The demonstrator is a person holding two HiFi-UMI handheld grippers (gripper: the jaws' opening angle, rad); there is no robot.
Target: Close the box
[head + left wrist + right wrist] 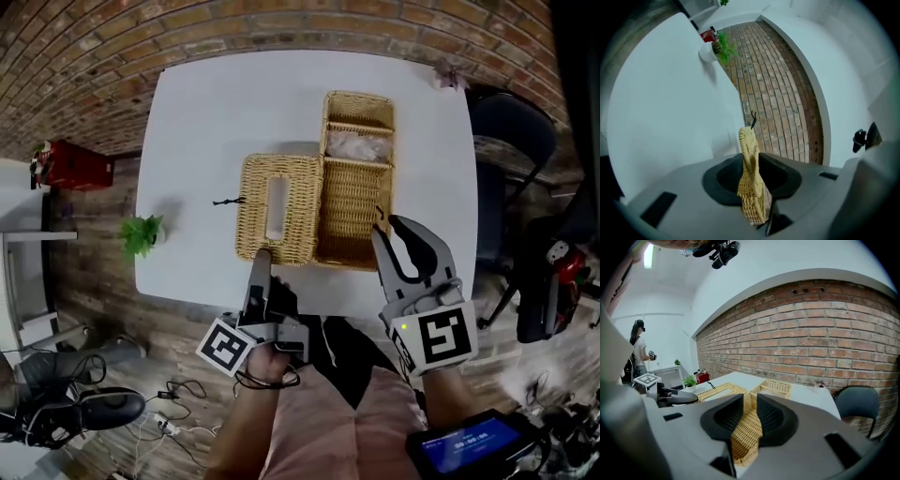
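Observation:
An open wicker box [354, 197] with compartments stands on the white table [206, 112]. Its slotted wicker lid [278, 208] lies flat to the box's left. My left gripper [261, 257] is at the lid's near edge. In the left gripper view the lid [746, 140] runs edge-on between the jaws, and the left gripper [752, 164] is shut on it. My right gripper [385, 228] is at the box's near right corner. In the right gripper view the right gripper [745, 417] is shut on the woven box wall [746, 437].
A small potted plant [142, 234] sits at the table's left edge, with a red object [70, 166] on the floor beyond. A dark chair [511, 131] stands to the right. A clear bag [356, 145] lies in one box compartment. A person [640, 352] stands far off.

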